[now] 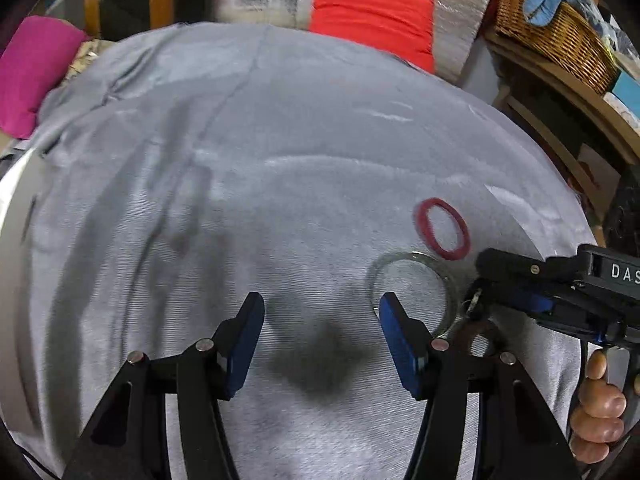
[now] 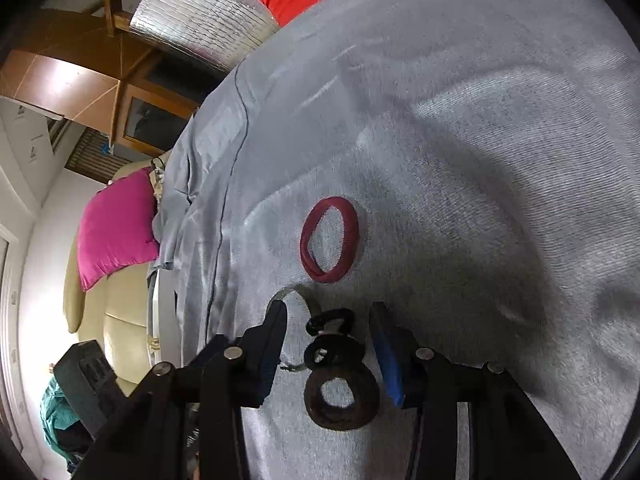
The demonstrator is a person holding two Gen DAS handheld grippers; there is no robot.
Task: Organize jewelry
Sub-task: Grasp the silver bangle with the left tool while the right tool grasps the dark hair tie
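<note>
**Both grippers over grey cloth, jewelry lying loose**

Left view: the left gripper [image 1: 322, 304] is sitting nearest the lens, its blue-padded jaws standing apart with only bare grey cloth [image 1: 240, 160] and a dark shadow between them. Just beside its right-hand pad a clear bangle [image 1: 450, 280] is lying flat on the cloth. A red ring [image 1: 460, 254] of fabric is lying just beyond the bangle, near it but not clearly touching.

The right gripper [image 1: 476, 300] is reaching in from the right edge, held by a hand [image 1: 598, 400]. White letters "DAS" are showing on its black body; the rest is running out of frame. No other writing is legible.

Right view: the right gripper [image 2: 328, 344] is showing its jaws apart, the pads pressing on nothing. Between them a dark linked piece [image 2: 336, 364] is lying on the cloth: small black loops joined to a larger dark ring. The clear bangle [image 2: 298, 300] is lying partly behind the left-hand pad. The red ring [image 2: 306, 254] is lying beyond the fingertips, well clear of them.

Containers: a wicker basket [image 1: 560, 44] is standing on a wooden shelf at upper right, a blue cloth draped over its rim; contents otherwise unreadable. No jewelry is sitting in any container.

Surroundings: a red cushion [image 1: 372, 16] and a pink cushion [image 1: 32, 72] are lying past the cloth's edge.
</note>
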